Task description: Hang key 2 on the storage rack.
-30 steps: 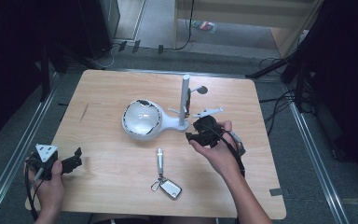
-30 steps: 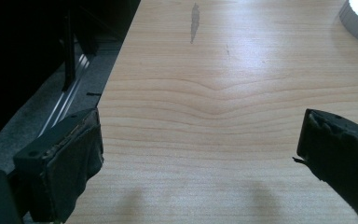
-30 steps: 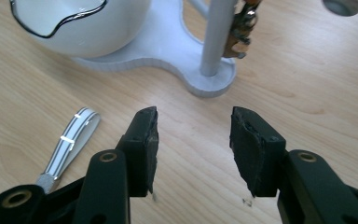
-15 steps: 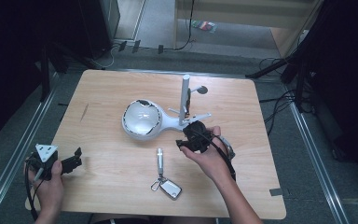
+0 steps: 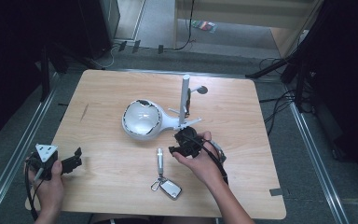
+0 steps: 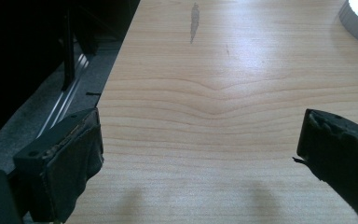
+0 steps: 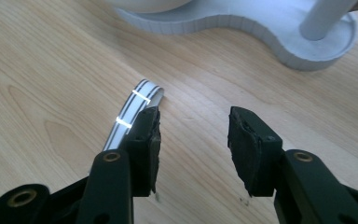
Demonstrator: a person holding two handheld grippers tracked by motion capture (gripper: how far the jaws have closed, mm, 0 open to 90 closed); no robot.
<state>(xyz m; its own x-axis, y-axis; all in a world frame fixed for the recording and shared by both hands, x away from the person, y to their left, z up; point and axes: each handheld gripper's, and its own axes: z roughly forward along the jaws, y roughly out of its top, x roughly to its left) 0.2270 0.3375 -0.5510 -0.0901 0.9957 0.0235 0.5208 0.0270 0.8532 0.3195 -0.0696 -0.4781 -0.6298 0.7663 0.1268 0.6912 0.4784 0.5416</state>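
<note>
Reaching in from the near edge of the table (image 5: 242, 186), we hold the right gripper (image 5: 179, 149) low over the wood, wrist bent inward so it points toward our left. Its jaws stand partly apart with nothing pinched between them; the silver tube (image 7: 131, 113) of the keychain (image 5: 164, 179) lies just outside one jaw, touching or nearly touching its pad, we cannot tell which. Just beyond the tips sits the white stand (image 7: 261, 25) with its upright post (image 5: 184, 99). The car key fob (image 5: 170, 188) lies nearer us than the gripper. Our left gripper (image 5: 72, 163) rests by the table's left edge, jaws wide apart over bare wood, holding nothing.
</note>
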